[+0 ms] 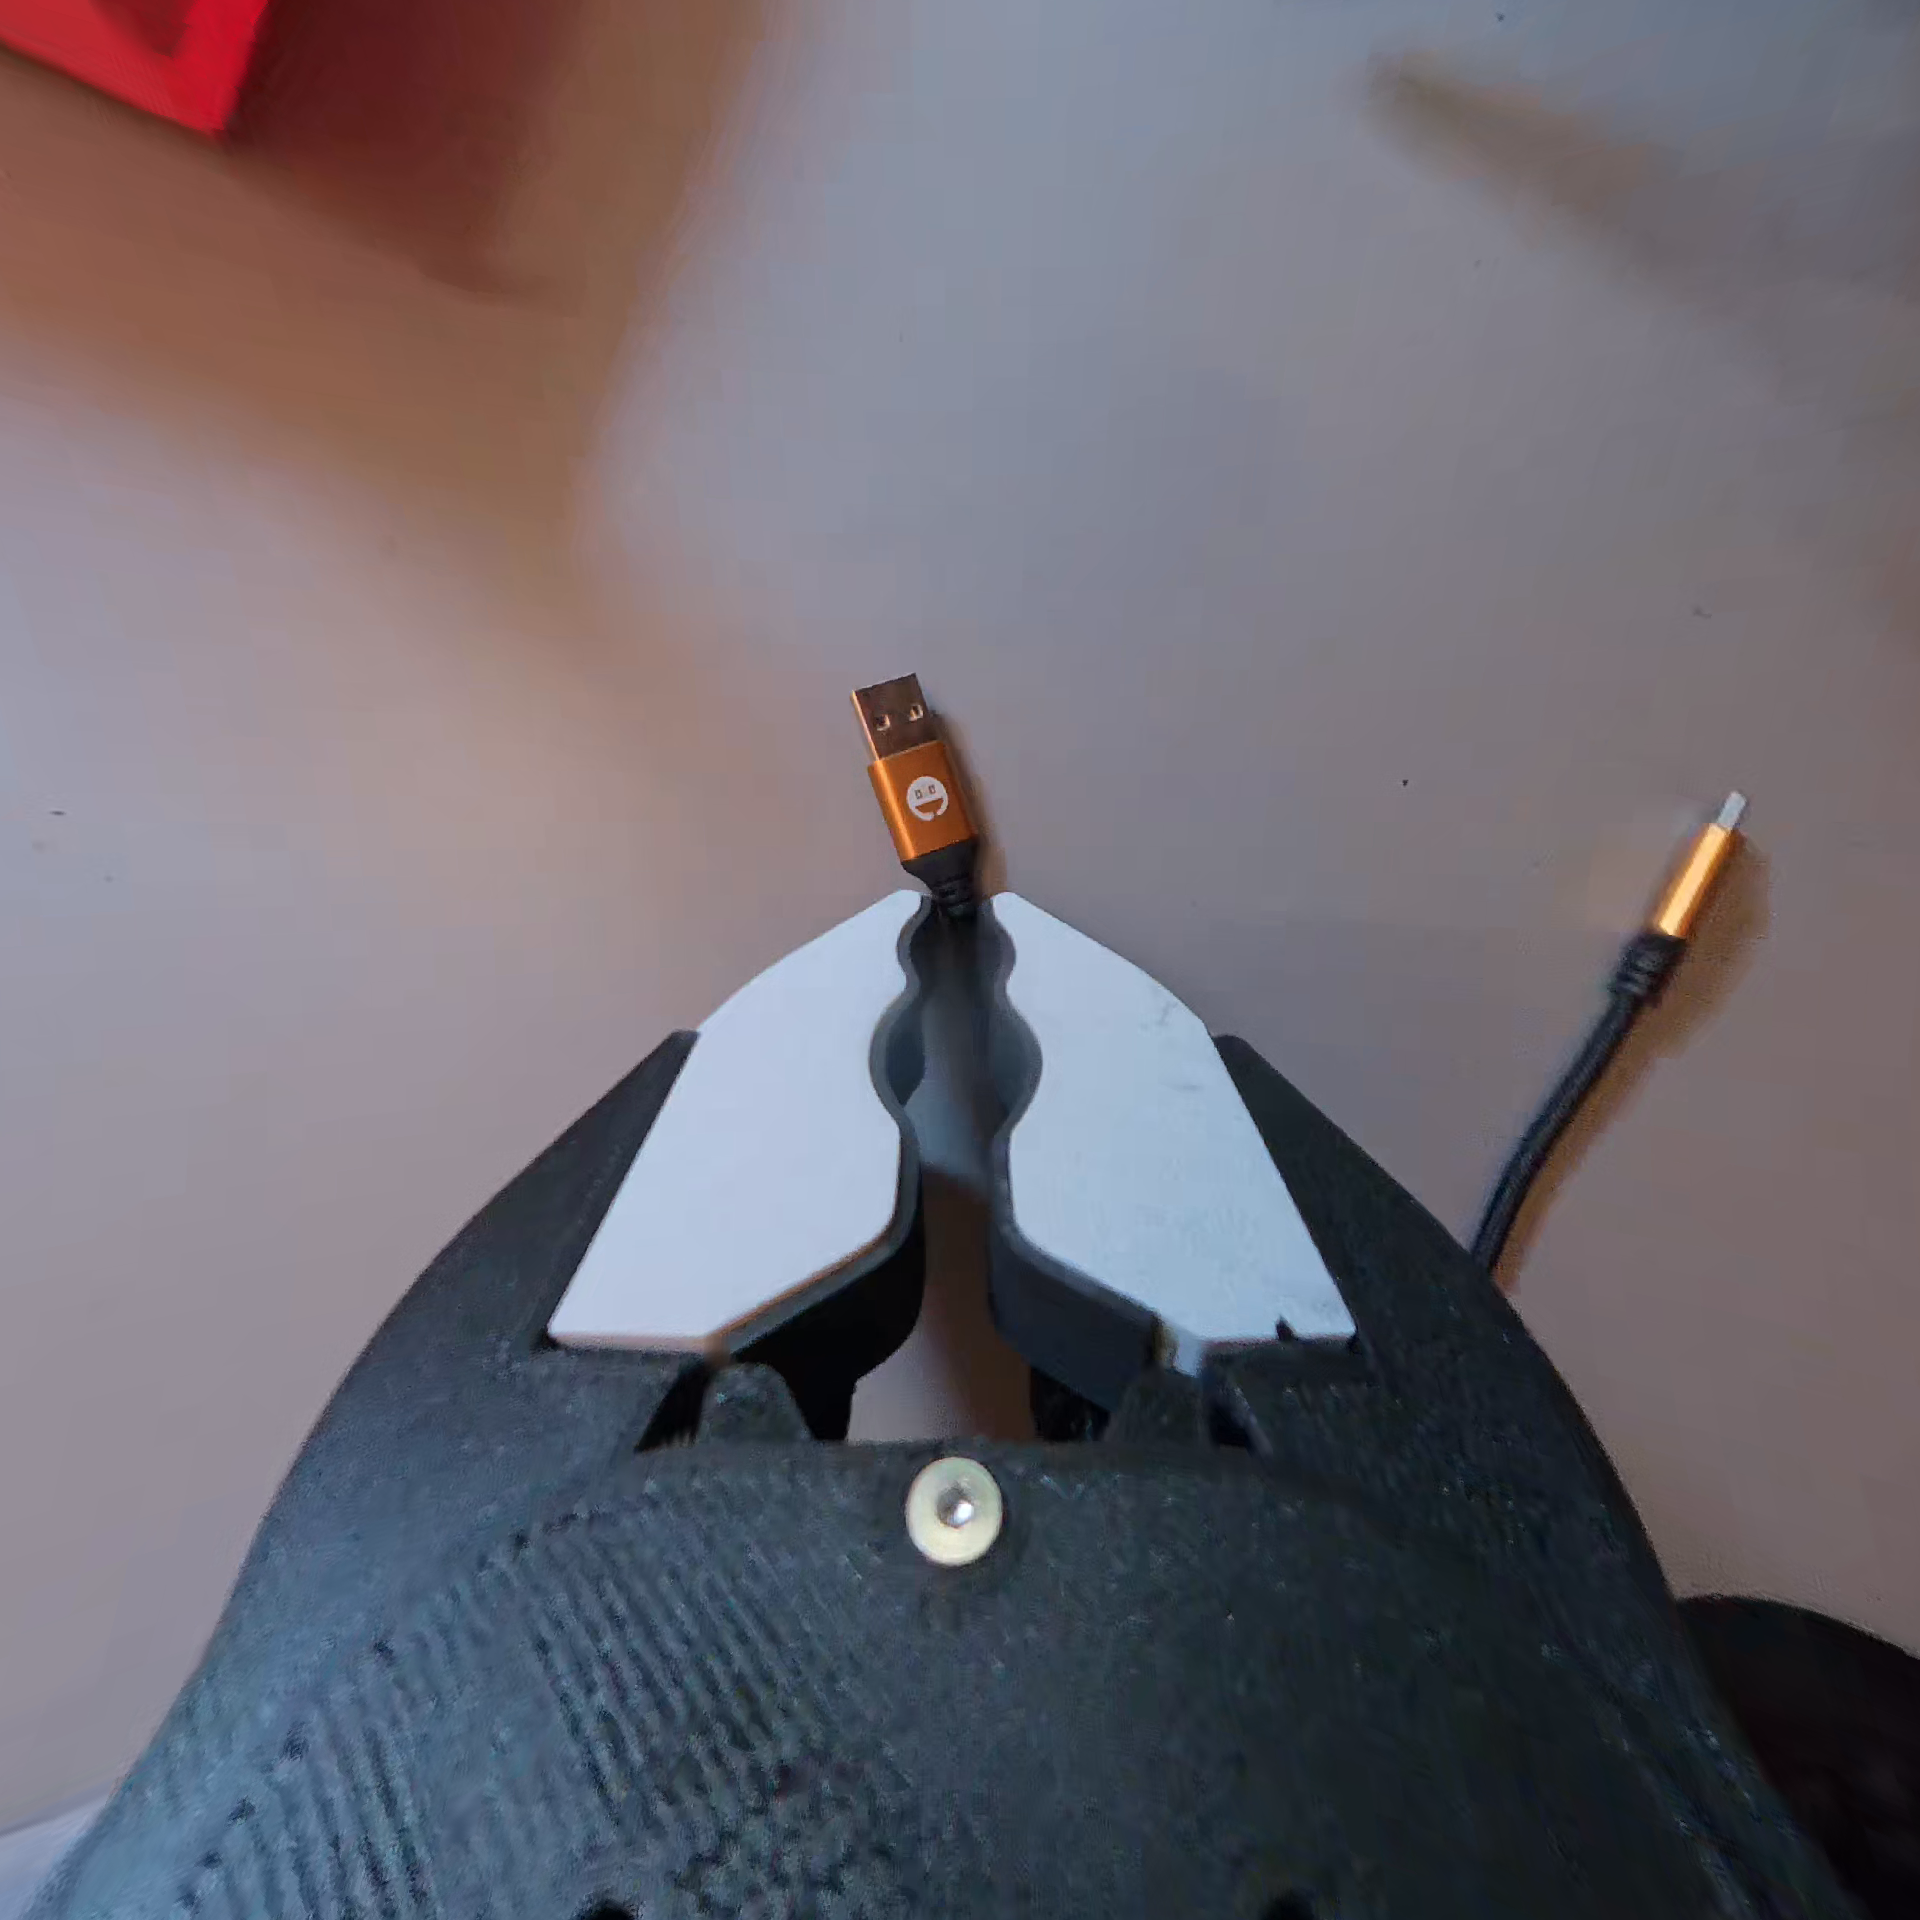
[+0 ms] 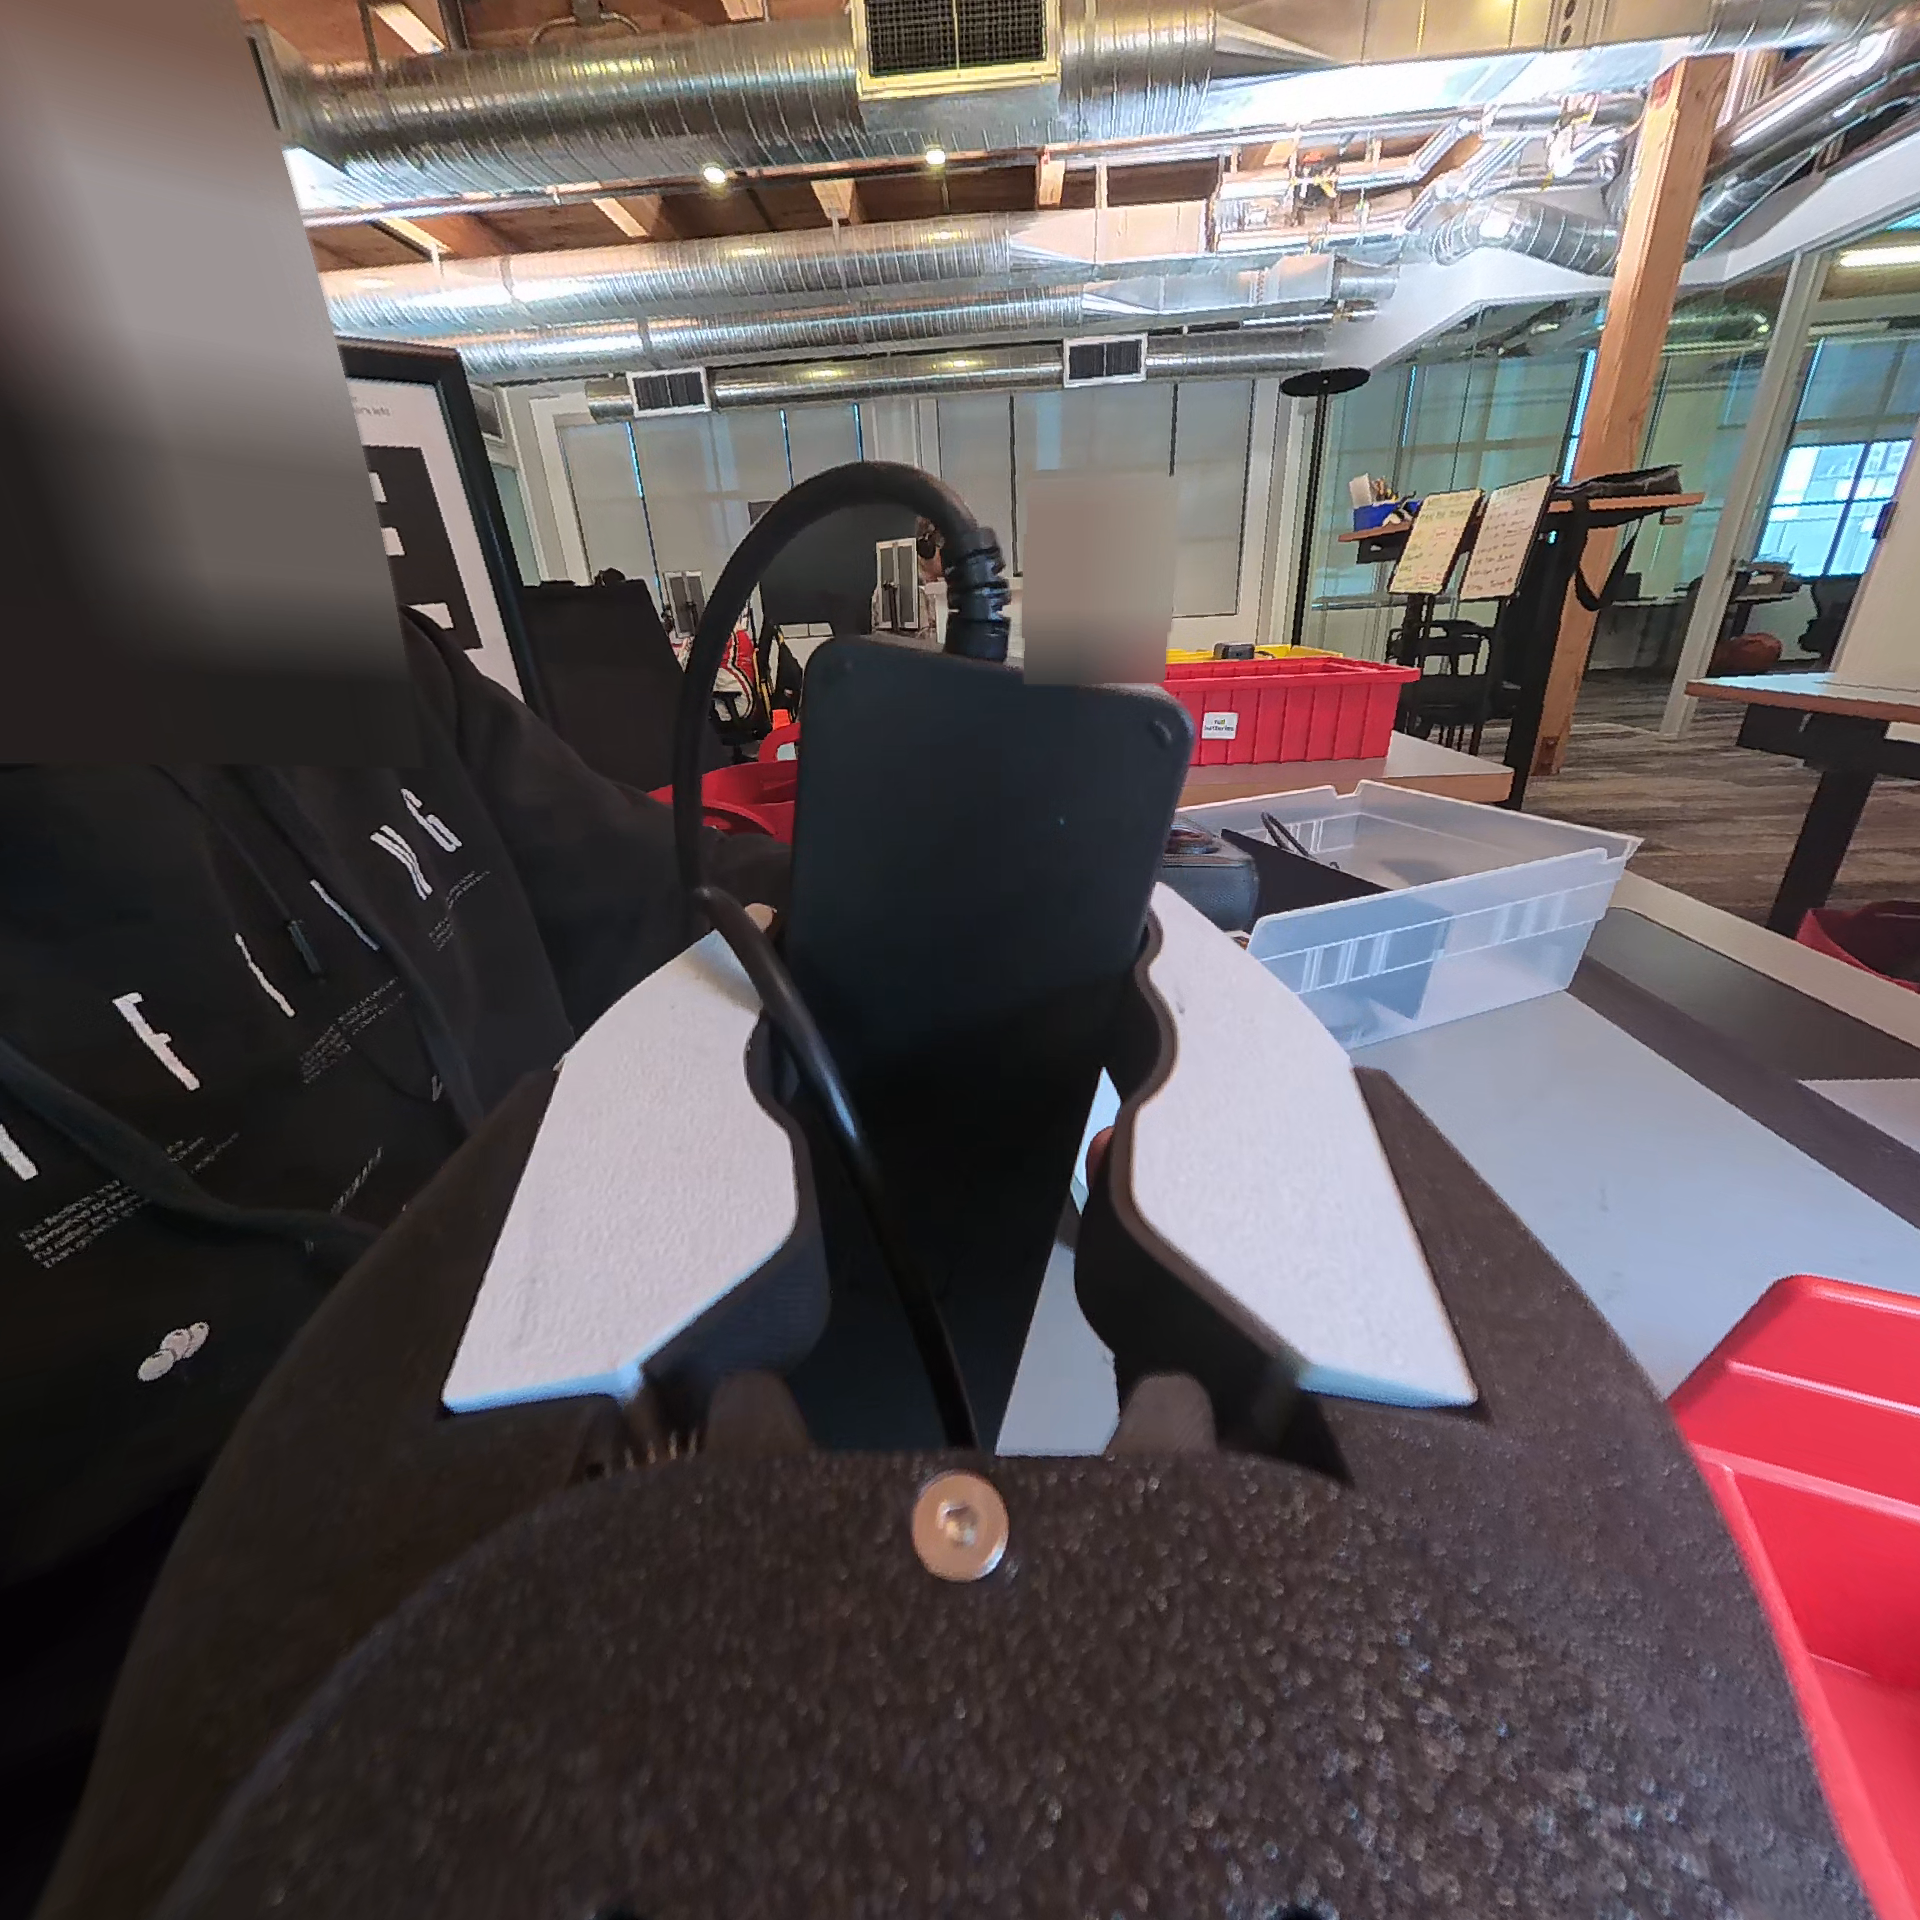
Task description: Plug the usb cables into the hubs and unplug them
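Because the left gripper (image 1: 956, 902) pinches the USB cable (image 1: 954, 891) only at the braided strain relief just behind the orange plug (image 1: 914, 781), the likeliest failure in the left wrist view, as I judge it, is that the plug swivels or bends back when it is pushed toward a port, since nothing rigid is clamped; the grey fingertips (image 1: 1039, 935) are nearly together, closed on that thin neck, with the metal connector standing free ahead of them over the pale table (image 1: 1247, 468), and the view is partly blurred. A second connector (image 1: 1699, 873), slimmer and also orange-sleeved, lies near to the right on the table, well clear of the grip, and a red bin (image 1: 114, 52) shows at the top left corner. Turning to the right wrist view, the right gripper (image 2: 945, 940) is spread moderately and holds the black hub (image 2: 982, 831) upright between its fingers, the hub's own black lead (image 2: 727, 644) looping up and back down past the left finger; whether ports face the plug cannot be told, so misalignment is a risk, and the flat casing could slip in a side-on squeeze. A person's dark sleeve (image 2: 260, 1039), a clear tray (image 2: 1455, 904) and a red tray (image 2: 1808, 1455) sit around it
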The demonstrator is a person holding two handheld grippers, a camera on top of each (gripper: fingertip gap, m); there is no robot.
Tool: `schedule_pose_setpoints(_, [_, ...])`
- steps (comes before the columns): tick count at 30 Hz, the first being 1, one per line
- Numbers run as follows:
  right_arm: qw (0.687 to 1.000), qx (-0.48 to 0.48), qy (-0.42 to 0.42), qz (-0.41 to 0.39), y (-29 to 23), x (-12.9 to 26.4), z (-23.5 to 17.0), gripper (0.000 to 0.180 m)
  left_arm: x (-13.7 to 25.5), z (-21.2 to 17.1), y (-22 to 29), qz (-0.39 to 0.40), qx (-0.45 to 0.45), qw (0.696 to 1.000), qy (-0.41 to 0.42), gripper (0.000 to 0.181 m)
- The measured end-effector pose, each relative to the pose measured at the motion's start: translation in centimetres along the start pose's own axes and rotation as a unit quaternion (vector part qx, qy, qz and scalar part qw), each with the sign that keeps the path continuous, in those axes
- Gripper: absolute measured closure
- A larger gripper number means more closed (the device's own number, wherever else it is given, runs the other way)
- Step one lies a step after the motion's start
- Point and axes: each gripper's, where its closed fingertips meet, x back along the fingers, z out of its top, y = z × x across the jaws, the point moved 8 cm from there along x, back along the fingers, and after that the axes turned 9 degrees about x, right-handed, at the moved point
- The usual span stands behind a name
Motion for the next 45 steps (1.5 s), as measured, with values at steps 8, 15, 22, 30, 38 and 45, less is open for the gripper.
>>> schedule_pose_setpoints(8, [1.0,0.0,0.002,-0.007,0.2,0.4,0.0,0.12,-0.4,0.5,1.1,0.075,0.03,0.997,0.011,0.165])
schedule_pose_setpoints(15, [1.0,-0.006,-0.004,-0.006,0.5,0.3,-0.4,0.12,-0.6,0.5,1.8,0.129,0.008,0.991,0.026,0.171])
schedule_pose_setpoints(22, [0.999,0.015,-0.039,0.019,0.0,-0.6,-0.9,0.12,7.4,4.5,4.6,-0.125,0.044,0.973,0.187,0.173])
schedule_pose_setpoints(30, [0.994,0.038,-0.084,0.064,-1.2,-3.2,-1.7,0.121,8.0,7.7,8.0,-0.212,-0.006,0.966,0.147,0.173])
schedule_pose_setpoints(38, [0.987,0.061,-0.127,0.079,-2.0,-4.4,-2.4,0.12,6.3,7.0,8.0,-0.23,-0.005,0.968,0.103,0.173])
schedule_pose_setpoints(45, [0.983,0.076,-0.151,0.078,-2.4,-4.5,-2.7,0.12,6.0,6.9,7.8,-0.242,0.006,0.965,0.106,0.173])
